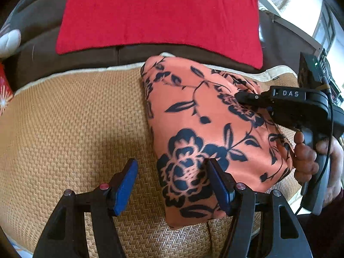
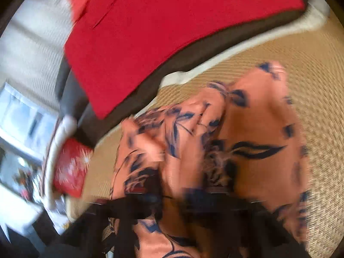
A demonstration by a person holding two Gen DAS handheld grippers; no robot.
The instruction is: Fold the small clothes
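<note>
An orange garment with a dark blue flower print (image 1: 206,124) lies folded on a woven straw mat (image 1: 75,118). My left gripper (image 1: 172,182) is open at the garment's near left corner. One of its blue pads (image 1: 126,185) is over bare mat and the other sits on the printed cloth. My right gripper (image 1: 241,99) comes in from the right with its jaws close together on the garment's far right part. The right wrist view is blurred. There the orange garment (image 2: 258,129) is bunched, with cloth running between the dark fingers of the right gripper (image 2: 172,195).
A red cloth (image 1: 159,15) lies flat on the brown cushion (image 1: 86,58) behind the mat. A white round object (image 1: 9,40) and a red patterned box (image 1: 4,90) sit at the far left. A hand (image 1: 305,157) holds the right gripper's handle.
</note>
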